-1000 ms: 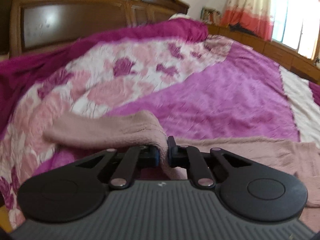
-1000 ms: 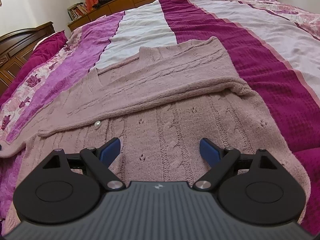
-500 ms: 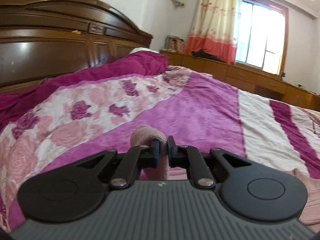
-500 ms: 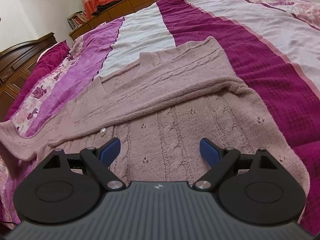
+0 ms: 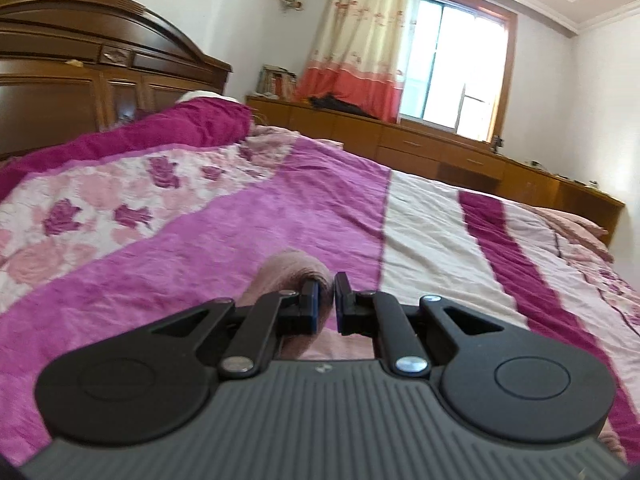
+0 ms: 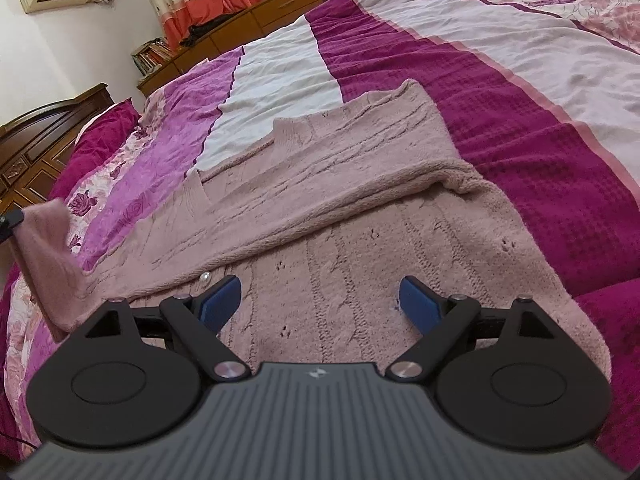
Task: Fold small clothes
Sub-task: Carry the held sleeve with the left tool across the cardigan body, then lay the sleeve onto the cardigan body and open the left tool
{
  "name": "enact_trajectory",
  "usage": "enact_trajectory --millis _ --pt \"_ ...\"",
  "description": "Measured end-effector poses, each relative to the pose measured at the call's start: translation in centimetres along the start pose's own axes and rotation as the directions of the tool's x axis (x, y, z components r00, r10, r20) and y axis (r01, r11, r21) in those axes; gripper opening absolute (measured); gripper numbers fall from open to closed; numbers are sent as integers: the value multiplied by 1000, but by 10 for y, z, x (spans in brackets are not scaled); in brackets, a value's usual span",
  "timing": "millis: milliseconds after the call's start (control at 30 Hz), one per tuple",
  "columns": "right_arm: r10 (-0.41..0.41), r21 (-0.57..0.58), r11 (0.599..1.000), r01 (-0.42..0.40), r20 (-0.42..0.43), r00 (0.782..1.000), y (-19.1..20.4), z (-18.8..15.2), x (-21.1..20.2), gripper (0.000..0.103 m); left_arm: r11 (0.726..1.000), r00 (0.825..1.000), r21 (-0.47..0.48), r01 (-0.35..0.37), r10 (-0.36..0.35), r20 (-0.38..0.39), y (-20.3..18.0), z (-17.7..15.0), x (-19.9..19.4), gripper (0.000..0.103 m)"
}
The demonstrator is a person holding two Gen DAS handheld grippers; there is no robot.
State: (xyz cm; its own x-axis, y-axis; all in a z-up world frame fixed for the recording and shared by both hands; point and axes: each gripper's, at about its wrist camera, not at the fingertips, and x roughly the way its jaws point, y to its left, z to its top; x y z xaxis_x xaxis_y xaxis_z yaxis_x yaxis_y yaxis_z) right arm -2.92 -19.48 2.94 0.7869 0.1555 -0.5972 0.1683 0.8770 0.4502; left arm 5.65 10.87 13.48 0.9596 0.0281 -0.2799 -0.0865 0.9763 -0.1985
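Observation:
A dusty-pink knitted cardigan (image 6: 320, 208) lies spread on the bed, one sleeve folded across its front. My left gripper (image 5: 326, 300) is shut on the end of the other sleeve (image 5: 292, 272) and holds it lifted above the bedspread. That raised sleeve also shows at the left edge of the right wrist view (image 6: 48, 248). My right gripper (image 6: 320, 300) is open and empty, hovering low over the cardigan's lower front, with its blue pads (image 6: 220, 300) spread wide apart.
The bed has a striped magenta, pink and white bedspread (image 6: 520, 120). A dark wooden headboard (image 5: 80, 72) stands at the left. A low wooden cabinet (image 5: 440, 152) runs under the curtained window (image 5: 452, 72).
My left gripper has lifted the sleeve end up off the bed and swung it to the right. The right gripper has stayed open over the cardigan, shifting only slightly.

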Motion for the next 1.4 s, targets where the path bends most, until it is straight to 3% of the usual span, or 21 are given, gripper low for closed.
enact_trajectory --millis 133,267,600,767,933,1067,1167,1400 --pt "1 1 1000 -1 -3 1000 -1 -1 1 91 998 998 7 55 -55 -25 -22 -14 2 10" --pt "4 1 1000 -4 -3 1000 -1 -2 1 91 992 994 80 100 -96 -47 -46 -34 1 9" --pt "15 -3 1000 -15 -10 1000 0 -1 2 91 981 968 137 139 -105 -230 -53 -72 9 11" --pt "23 -11 1000 -23 -14 1000 2 -2 3 91 985 958 132 111 -71 -279 -46 -78 6 32" --pt "37 -29 999 -37 -5 999 8 0 -1 91 988 953 122 96 -56 -297 -37 -77 1 33" --pt "67 -67 995 -67 -3 998 20 5 -5 91 989 953 134 60 -17 -301 -28 -74 -9 44" --pt "98 -95 991 -98 -7 995 33 12 -6 91 988 956 149 36 9 -294 -16 -73 -19 44" --pt "206 -102 972 -212 -63 976 67 25 8 91 993 943 80 -85 106 -316 22 -80 -24 44"
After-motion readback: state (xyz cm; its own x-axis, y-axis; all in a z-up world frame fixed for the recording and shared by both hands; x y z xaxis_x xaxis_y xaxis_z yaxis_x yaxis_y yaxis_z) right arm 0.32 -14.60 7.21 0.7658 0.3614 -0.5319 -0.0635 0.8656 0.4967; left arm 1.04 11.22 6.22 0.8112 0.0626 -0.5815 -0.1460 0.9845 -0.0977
